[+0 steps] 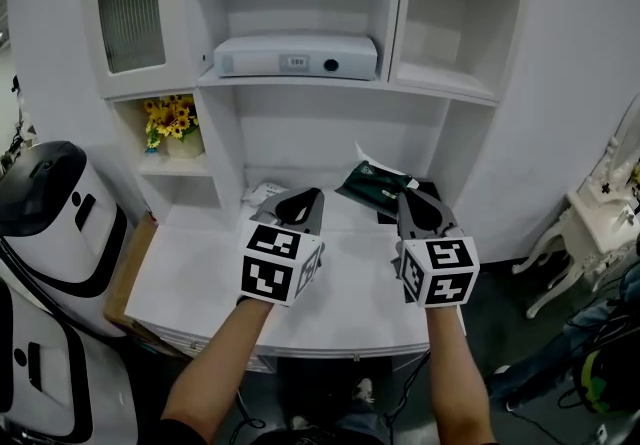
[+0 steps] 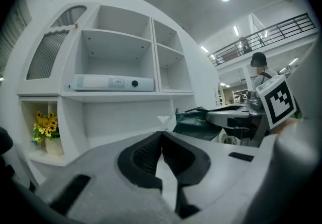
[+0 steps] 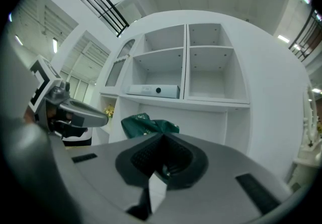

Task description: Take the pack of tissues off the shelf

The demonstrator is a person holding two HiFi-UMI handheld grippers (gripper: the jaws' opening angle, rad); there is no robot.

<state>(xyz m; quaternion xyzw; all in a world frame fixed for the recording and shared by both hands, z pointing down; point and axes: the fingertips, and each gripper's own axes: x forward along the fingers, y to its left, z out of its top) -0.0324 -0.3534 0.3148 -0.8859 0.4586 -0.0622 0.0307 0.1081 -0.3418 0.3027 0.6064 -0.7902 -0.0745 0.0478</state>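
Observation:
The pack of tissues [image 1: 374, 183] is dark green with a white corner flap. It hangs tilted above the white desk [image 1: 195, 283], in front of the cabinet's lower bay. My right gripper [image 1: 405, 196] is shut on its near edge; in the right gripper view the pack [image 3: 149, 124] bulges just beyond the closed tips [image 3: 162, 136]. My left gripper [image 1: 311, 195] is level with it to the left, shut with nothing in it, tips meeting [image 2: 161, 133]. The left gripper view shows the pack [image 2: 195, 123] held out at the right gripper's nose.
A flat white box [image 1: 296, 56] lies on the middle shelf. Yellow flowers [image 1: 172, 121] stand in the left cubby. Papers [image 1: 262, 195] lie at the desk's back. A white-and-black machine [image 1: 50, 223] stands at the left, a white chair [image 1: 585, 228] at the right. A person [image 2: 258, 67] stands far off.

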